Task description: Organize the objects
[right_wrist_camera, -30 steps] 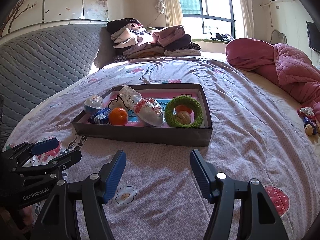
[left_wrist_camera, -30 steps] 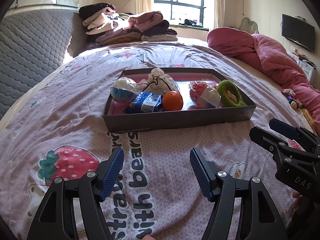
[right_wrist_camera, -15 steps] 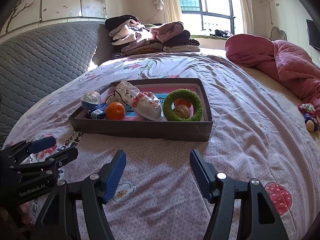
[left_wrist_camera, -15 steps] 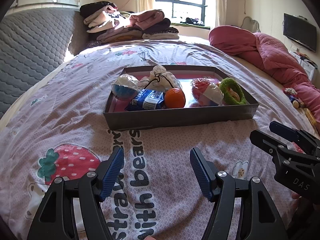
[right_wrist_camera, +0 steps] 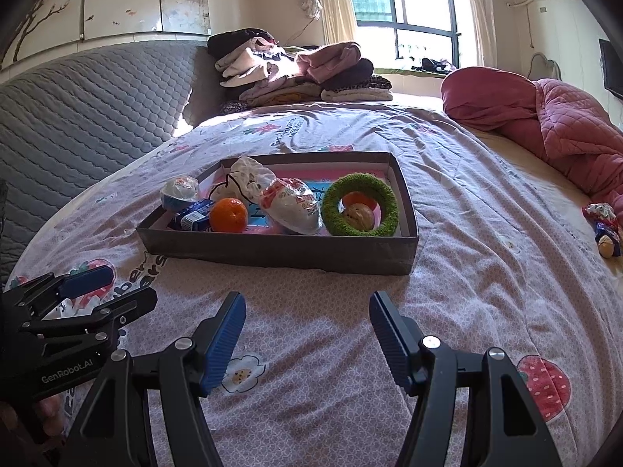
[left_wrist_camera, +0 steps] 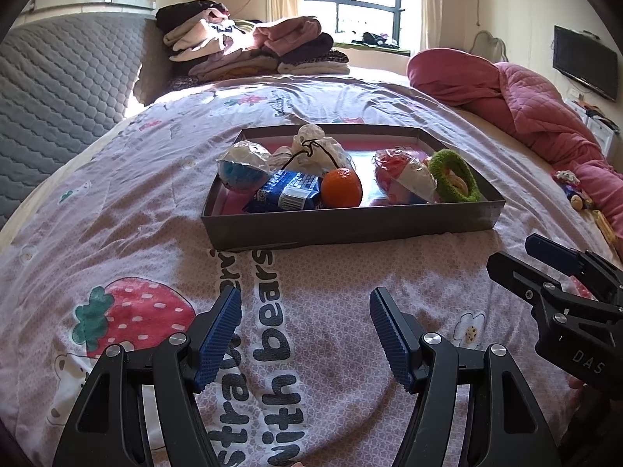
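Left wrist view: left gripper (left_wrist_camera: 305,329) fingers wide, empty, over pink strawberry-print bedspread (left_wrist_camera: 128,241). Right gripper (right_wrist_camera: 307,330) same, wide, empty. Shallow grey cardboard tray (left_wrist_camera: 350,225) ahead on bed w/ round orange fruit (left_wrist_camera: 341,188), fuzzy green ring (right_wrist_camera: 360,205), blue snack pack (left_wrist_camera: 290,192).

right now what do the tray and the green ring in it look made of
Tray: likely cardboard, matte grey outside, with thin straight walls and folded corners.
Green ring: soft, fuzzy plush or chenille-like fabric, judging by its tufted, non-shiny surface; its core is hidden.

Sunlit bedroom, window (left_wrist_camera: 350,4), grey quilted headboard (left_wrist_camera: 58,81), wall television (left_wrist_camera: 584,62)
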`<state>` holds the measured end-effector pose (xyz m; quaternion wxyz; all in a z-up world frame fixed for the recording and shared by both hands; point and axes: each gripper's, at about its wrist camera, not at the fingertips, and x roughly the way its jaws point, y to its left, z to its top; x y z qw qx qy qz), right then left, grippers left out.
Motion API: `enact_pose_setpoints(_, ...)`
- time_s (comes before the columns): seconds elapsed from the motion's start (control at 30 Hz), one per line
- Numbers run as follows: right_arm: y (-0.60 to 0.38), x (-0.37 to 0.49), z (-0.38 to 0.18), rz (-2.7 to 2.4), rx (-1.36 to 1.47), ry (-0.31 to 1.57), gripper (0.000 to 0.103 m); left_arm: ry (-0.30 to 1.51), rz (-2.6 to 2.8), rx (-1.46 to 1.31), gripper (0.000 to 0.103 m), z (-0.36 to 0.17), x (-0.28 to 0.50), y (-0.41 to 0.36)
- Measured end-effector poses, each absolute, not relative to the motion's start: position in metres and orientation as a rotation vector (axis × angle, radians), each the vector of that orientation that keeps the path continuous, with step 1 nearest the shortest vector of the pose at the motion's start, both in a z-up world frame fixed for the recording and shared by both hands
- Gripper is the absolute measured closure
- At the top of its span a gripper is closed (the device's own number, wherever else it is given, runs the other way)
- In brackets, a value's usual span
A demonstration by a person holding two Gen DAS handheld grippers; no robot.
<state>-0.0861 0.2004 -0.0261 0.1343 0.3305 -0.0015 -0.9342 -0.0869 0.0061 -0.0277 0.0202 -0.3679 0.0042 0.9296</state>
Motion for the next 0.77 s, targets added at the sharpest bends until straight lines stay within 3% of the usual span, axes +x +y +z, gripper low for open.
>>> enact_pose_setpoints(0.77,0.1985,-0.0869,-0.0276,-2.702,0.967,0.006,0.037,0.034,2.888,-1.155,0.033,-0.0293,-0.0874,0.0065)
